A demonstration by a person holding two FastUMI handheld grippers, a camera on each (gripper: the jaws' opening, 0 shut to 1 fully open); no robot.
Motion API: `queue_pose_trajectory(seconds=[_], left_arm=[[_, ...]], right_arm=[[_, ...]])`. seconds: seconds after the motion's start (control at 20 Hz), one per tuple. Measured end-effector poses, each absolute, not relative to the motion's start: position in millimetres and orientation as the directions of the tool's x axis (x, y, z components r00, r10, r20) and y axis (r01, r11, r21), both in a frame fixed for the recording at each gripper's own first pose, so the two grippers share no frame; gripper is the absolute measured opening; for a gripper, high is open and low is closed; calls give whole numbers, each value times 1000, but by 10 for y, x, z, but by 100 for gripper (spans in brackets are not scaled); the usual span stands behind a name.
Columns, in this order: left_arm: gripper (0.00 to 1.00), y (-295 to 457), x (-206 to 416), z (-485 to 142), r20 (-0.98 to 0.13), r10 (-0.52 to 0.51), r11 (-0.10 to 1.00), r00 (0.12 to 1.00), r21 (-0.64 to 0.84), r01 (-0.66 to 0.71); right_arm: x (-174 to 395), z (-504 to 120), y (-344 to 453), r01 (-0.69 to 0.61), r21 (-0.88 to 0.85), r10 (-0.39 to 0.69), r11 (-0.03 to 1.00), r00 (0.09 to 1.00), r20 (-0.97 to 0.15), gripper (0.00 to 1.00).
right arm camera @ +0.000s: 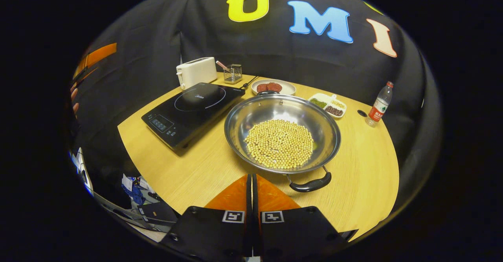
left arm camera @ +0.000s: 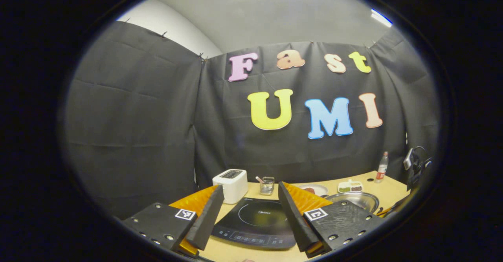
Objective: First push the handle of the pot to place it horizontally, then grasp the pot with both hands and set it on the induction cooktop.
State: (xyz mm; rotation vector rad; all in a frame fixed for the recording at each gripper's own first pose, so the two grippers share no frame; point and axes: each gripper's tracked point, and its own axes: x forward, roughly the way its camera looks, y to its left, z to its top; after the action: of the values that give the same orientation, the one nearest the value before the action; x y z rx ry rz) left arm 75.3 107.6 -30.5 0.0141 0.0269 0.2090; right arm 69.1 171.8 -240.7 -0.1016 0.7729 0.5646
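A wide steel pot (right arm camera: 281,109) holding yellow beans (right arm camera: 279,143) rests on the wooden table. One black handle (right arm camera: 310,184) points toward me, the other (right arm camera: 267,93) sits at the far rim. My right gripper (right arm camera: 251,176) is shut with nothing in it, hovering just short of the pot's near rim, left of the near handle. The black induction cooktop (right arm camera: 192,110) lies to the pot's left. In the left gripper view, my left gripper (left arm camera: 249,186) is open above the cooktop (left arm camera: 255,222), and the pot's rim (left arm camera: 353,200) shows to the right.
A white toaster (right arm camera: 196,71) and a wire holder (right arm camera: 234,73) stand behind the cooktop. A plate with food (right arm camera: 273,86), a divided dish (right arm camera: 328,105) and a bottle (right arm camera: 379,105) sit behind and right of the pot. The table edge (right arm camera: 157,191) runs close on the left.
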Motion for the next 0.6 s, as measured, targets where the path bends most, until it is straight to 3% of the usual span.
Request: queue_pose_trajectory(seconds=[0.6], left_arm=[[84,775,1064,-341,-37,226,973,973,61,-223]], right_arm=[[956,-2860,1480,-481,183,434,858,485,-759,2]])
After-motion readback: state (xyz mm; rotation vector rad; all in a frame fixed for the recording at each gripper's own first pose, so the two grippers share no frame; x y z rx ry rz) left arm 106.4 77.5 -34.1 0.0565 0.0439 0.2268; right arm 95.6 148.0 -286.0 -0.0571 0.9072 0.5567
